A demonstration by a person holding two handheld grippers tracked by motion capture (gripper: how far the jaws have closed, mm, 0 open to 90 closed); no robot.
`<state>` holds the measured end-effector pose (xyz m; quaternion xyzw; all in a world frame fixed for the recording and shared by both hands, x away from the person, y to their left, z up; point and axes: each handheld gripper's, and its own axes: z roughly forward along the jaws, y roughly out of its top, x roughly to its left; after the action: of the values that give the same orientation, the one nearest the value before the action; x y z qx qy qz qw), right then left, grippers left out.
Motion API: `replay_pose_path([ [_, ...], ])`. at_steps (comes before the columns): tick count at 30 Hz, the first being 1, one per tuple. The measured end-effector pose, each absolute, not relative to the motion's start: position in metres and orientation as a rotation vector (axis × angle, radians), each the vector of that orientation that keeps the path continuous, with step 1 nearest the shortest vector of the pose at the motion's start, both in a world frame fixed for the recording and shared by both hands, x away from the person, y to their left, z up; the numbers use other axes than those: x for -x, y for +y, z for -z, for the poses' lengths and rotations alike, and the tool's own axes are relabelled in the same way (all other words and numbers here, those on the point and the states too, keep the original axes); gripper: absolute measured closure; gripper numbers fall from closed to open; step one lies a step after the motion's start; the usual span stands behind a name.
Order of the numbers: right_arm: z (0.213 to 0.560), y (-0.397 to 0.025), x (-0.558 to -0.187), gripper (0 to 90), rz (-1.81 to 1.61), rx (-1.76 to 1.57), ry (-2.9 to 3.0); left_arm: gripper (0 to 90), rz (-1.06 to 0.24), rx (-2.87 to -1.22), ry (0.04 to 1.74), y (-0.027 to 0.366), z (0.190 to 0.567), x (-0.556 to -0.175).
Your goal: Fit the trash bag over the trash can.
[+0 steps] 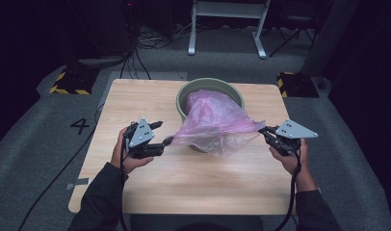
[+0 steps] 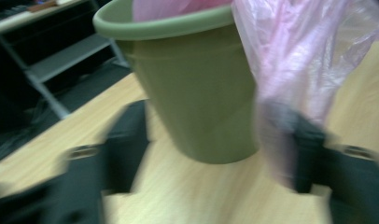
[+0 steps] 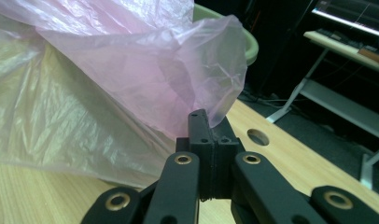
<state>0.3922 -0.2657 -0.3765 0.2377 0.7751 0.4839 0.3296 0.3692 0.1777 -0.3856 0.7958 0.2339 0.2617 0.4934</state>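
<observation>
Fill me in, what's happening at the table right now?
A person with a claw in each hand is working a pink bag at a green bin on the table. The right claw is shut on one edge of the bag. The left claw stands open, with the bag's other edge draped on one jaw. The bag is stretched between them, partly in the bin, its front hanging over the near rim.

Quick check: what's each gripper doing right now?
Left gripper: open, pink plastic bag draped on one jaw.
Right gripper: shut on the bag's edge.
</observation>
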Motion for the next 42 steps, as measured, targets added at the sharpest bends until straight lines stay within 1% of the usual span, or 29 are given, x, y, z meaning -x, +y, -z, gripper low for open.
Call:
replay_pose_path([
  [1, 0.375, -0.265, -0.391, 90.0, -1.272, -0.619, 2.023, 25.4, -0.633, -1.927, 0.556, 0.179, 0.384, -0.366],
  [3, 0.372, -0.264, -0.389, 90.0, -1.281, -0.614, 2.012, 21.9, -0.615, -1.920, 0.529, 0.181, 0.381, -0.361],
  [5, 0.370, -0.263, -0.388, 89.5, -1.295, -0.613, 1.998, 21.6, -0.589, -1.909, 0.511, 0.182, 0.378, -0.357],
  [7, 0.367, -0.262, -0.387, 89.4, -1.310, -0.616, 1.986, 21.0, -0.608, -1.909, 0.500, 0.180, 0.374, -0.352],
  [8, 0.366, -0.261, -0.387, 87.6, -1.314, -0.615, 1.981, 22.3, -0.614, -1.908, 0.499, 0.178, 0.371, -0.350],
  [9, 0.365, -0.260, -0.387, 81.5, -1.325, -0.615, 1.978, 27.1, -0.611, -1.904, 0.491, 0.178, 0.370, -0.350],
  [11, 0.363, -0.258, -0.387, 69.6, -1.329, -0.635, 1.961, 35.9, -0.653, -1.916, 0.529, 0.173, 0.368, -0.352],
  [12, 0.363, -0.258, -0.387, 62.1, -1.342, -0.629, 1.963, 44.1, -0.646, -1.926, 0.521, 0.172, 0.368, -0.355],
  [13, 0.363, -0.257, -0.387, 54.8, -1.357, -0.616, 1.964, 49.7, -0.651, -1.921, 0.526, 0.171, 0.368, -0.357],
  [14, 0.362, -0.256, -0.386, 46.6, -1.353, -0.619, 1.955, 52.5, -0.654, -1.925, 0.539, 0.171, 0.368, -0.360],
  [15, 0.361, -0.254, -0.385, 38.8, -1.354, -0.619, 1.950, 59.1, -0.648, -1.926, 0.548, 0.170, 0.369, -0.363],
  [16, 0.360, -0.252, -0.383, 34.0, -1.351, -0.609, 1.941, 60.7, -0.644, -1.924, 0.545, 0.169, 0.369, -0.365],
  [17, 0.358, -0.251, -0.379, 29.7, -1.339, -0.598, 1.924, 64.2, -0.640, -1.928, 0.547, 0.169, 0.369, -0.366],
  [19, 0.354, -0.250, -0.374, 25.8, -1.358, -0.550, 1.932, 69.8, -0.638, -1.927, 0.558, 0.168, 0.369, -0.369],
  [20, 0.352, -0.250, -0.372, 22.8, -1.366, -0.533, 1.938, 71.1, -0.642, -1.930, 0.566, 0.167, 0.369, -0.371],
  [23, 0.349, -0.252, -0.369, 19.2, -1.385, -0.483, 1.984, 75.0, -0.656, -1.930, 0.605, 0.166, 0.370, -0.375],
  [26, 0.351, -0.255, -0.369, 16.6, -1.358, -0.470, 2.040, 81.0, -0.672, -1.922, 0.644, 0.167, 0.370, -0.379],
  [31, 0.362, -0.260, -0.373, 16.4, -1.243, -0.479, 2.156, 88.4, -0.690, -1.923, 0.685, 0.168, 0.371, -0.383],
  [37, 0.368, -0.278, -0.379, 18.9, -1.217, -0.535, 2.181, 89.4, -0.698, -1.919, 0.697, 0.168, 0.372, -0.386],
  [39, 0.365, -0.284, -0.376, 19.9, -1.251, -0.538, 2.155, 89.4, -0.695, -1.925, 0.693, 0.167, 0.372, -0.385],
  [42, 0.354, -0.287, -0.367, 24.7, -1.294, -0.504, 2.092, 89.2, -0.700, -1.926, 0.688, 0.165, 0.372, -0.385],
])
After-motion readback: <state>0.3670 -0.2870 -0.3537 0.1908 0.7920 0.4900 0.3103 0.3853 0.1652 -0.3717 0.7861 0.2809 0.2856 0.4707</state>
